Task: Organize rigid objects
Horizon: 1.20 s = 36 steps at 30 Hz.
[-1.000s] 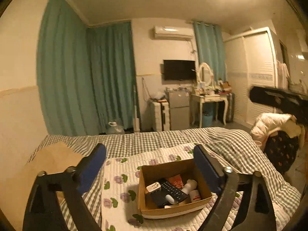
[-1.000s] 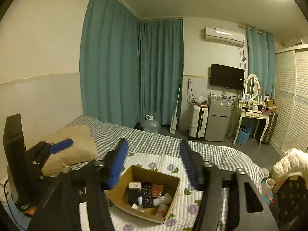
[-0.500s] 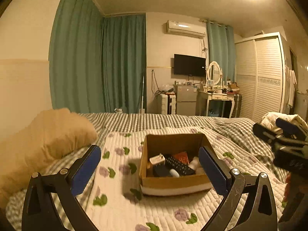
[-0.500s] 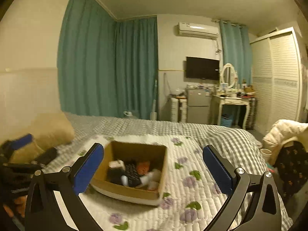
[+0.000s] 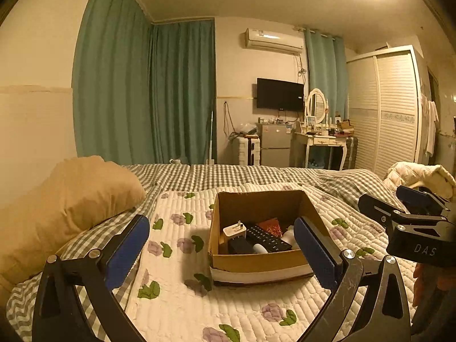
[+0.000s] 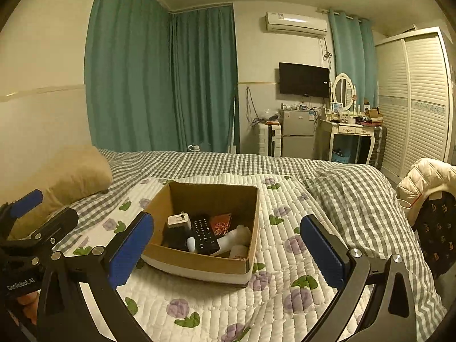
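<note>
An open cardboard box (image 5: 256,260) (image 6: 211,196) sits on the floral quilt. Inside lie a white plug adapter (image 5: 234,230) (image 6: 179,220), a black remote (image 5: 266,238) (image 6: 203,236), a red patterned item (image 5: 269,225) (image 6: 221,222), a small black block (image 5: 239,245) and white bottles (image 6: 236,238). My left gripper (image 5: 225,252) is open and empty, held low in front of the box. My right gripper (image 6: 228,245) is open and empty, in front of the box from the right. Each gripper also shows in the other's view: the right one (image 5: 410,216), the left one (image 6: 34,222).
A tan pillow (image 5: 65,199) (image 6: 77,173) lies left of the box. The checked bedspread (image 6: 342,182) spreads beyond the quilt. A white jacket on a chair (image 6: 424,179) stands at the bed's right edge. A fridge, dressing table and wardrobe stand across the room.
Both grippers have come down from high above the bed to just over the quilt and closer to the box. The right gripper's jaws opened wide. Box contents are unchanged.
</note>
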### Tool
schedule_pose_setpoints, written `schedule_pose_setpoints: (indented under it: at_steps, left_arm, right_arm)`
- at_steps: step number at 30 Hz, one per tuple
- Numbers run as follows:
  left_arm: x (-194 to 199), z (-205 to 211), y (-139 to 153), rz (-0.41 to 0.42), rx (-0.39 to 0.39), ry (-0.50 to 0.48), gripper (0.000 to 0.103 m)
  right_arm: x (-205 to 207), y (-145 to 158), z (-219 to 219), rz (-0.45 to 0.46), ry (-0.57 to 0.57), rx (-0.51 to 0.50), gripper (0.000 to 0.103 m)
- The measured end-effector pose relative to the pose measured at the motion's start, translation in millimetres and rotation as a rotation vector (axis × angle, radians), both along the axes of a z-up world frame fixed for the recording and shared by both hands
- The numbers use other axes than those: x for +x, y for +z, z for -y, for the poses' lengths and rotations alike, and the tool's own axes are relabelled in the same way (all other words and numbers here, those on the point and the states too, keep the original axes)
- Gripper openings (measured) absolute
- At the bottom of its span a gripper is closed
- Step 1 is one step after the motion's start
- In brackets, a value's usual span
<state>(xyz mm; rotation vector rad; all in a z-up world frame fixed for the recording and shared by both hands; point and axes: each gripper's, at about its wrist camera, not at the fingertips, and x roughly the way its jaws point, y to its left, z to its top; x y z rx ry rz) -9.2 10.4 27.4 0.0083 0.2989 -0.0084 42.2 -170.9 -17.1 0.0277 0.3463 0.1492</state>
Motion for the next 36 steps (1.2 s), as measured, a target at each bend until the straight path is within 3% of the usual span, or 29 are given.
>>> schedule_pose_setpoints:
  at_steps: [36]
  left_arm:
    - [11,1,-3,-0.055,0.01,0.002,0.103]
  right_arm:
    - [0,1,1,-0.006,-0.023,-0.026,0.103]
